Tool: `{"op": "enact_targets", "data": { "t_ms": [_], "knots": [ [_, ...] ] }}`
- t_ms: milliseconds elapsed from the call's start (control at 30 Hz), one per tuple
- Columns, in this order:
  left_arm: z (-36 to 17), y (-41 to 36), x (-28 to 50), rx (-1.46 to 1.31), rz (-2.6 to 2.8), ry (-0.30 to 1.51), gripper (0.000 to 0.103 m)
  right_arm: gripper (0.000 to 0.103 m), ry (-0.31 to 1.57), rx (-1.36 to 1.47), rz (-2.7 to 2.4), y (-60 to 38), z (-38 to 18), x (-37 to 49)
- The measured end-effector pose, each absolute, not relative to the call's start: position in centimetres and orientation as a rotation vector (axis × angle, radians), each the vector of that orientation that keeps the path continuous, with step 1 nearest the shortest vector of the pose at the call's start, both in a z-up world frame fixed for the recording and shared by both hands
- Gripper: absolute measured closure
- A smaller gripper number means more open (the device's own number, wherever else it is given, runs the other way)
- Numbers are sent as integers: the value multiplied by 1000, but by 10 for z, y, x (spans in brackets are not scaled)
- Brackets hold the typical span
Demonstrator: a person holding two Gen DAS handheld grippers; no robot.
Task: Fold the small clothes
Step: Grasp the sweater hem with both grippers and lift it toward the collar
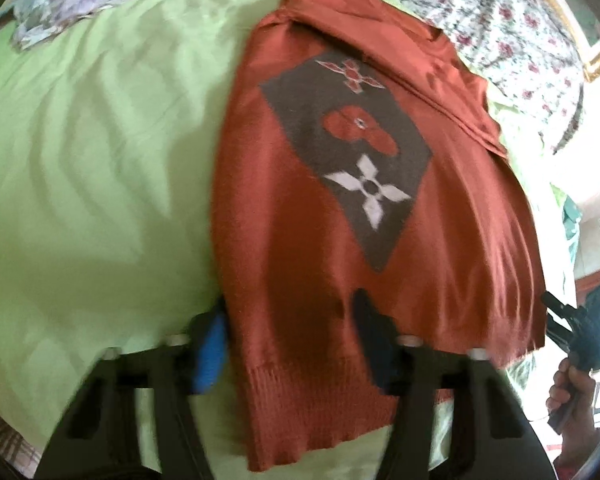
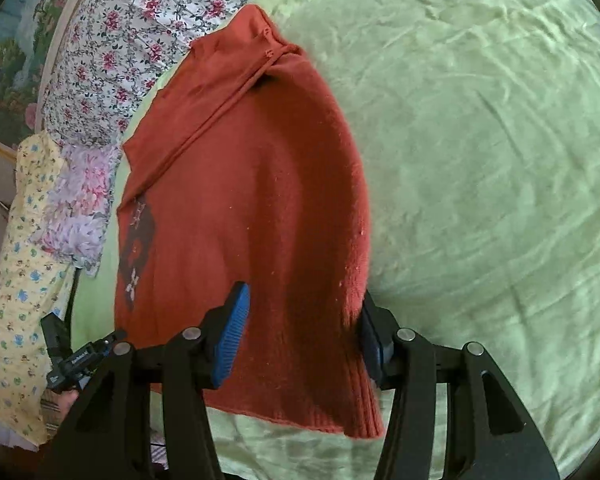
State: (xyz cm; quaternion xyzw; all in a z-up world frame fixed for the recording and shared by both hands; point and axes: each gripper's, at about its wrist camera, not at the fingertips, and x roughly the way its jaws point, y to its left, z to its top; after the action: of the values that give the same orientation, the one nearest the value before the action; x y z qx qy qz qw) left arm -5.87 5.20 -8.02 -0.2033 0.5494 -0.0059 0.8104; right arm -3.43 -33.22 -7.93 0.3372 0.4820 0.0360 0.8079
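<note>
Sweater (image 1: 340, 208), rust-red with a grey diamond patch (image 1: 352, 152), lies on the green sheet (image 1: 80, 180), stretching forward from both claws. Flowered bedding (image 2: 112, 40) is beyond its far end. The left claw (image 1: 292, 344) is spread, its fingers on either side of the ribbed hem. The right claw (image 2: 304, 340) is also spread, with the sweater's edge between its blue pads (image 2: 230, 336).

The right tongs (image 2: 300, 336) stand open, 2 blue-padded fingers (image 2: 230, 336) straddling the ribbed hem of a rust-red sweater (image 2: 240, 184) lying on the green bedsheet (image 2: 480, 160). A floral cloth (image 2: 132, 20) lies beyond it. The left tongs (image 2: 80, 354) show at lower left.
</note>
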Motion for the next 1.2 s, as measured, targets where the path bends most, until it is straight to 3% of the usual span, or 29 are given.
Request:
{"op": "enact_targets", "data": {
  "t_ms": [33, 100, 133, 167, 300, 400, 500, 567, 667, 733, 800, 833, 867, 1200],
  "knots": [
    [-81, 49, -58, -420, -18, 1176, 69, 51, 1032, 722, 83, -331, -79, -35],
    [-80, 48, -59, -414, -37, 1165, 86, 66, 1036, 708, 100, -331, -79, -36],
    [-77, 49, -62, -422, -47, 1155, 95, 91, 1043, 698, 99, -332, -79, -37],
    [-74, 50, -64, -423, -54, 1140, 97, 96, 1050, 693, 98, -334, -80, -40],
    [-64, 63, -74, -440, -54, 1089, 98, 97, 987, 719, 82, -355, -71, -57],
    [-77, 75, -74, -469, -29, 1149, 97, 97, 1010, 727, 90, -360, -75, -57],
    [-84, 81, -74, -523, -28, 1188, 86, 94, 1073, 749, 105, -352, -85, -50],
    [-85, 79, -76, -529, -35, 1197, 71, 88, 1099, 746, 123, -347, -88, -48],
    [-85, 67, -75, -505, -37, 1205, 59, 87, 1110, 729, 139, -343, -89, -49],
    [-86, 55, -70, -430, -37, 1213, 64, 87, 1114, 730, 147, -343, -90, -49],
    [-86, 51, -67, -399, -43, 1209, 91, 87, 1117, 714, 159, -342, -89, -47],
    [-88, 54, -66, -422, -62, 1213, 95, 89, 1120, 709, 163, -342, -89, -46],
    [-88, 57, -66, -444, -67, 1211, 96, 95, 1122, 705, 166, -342, -89, -45],
    [-48, 70, -56, -510, -91, 1114, 97, 96, 1023, 811, 250, -354, -64, -30]
  ]
}}
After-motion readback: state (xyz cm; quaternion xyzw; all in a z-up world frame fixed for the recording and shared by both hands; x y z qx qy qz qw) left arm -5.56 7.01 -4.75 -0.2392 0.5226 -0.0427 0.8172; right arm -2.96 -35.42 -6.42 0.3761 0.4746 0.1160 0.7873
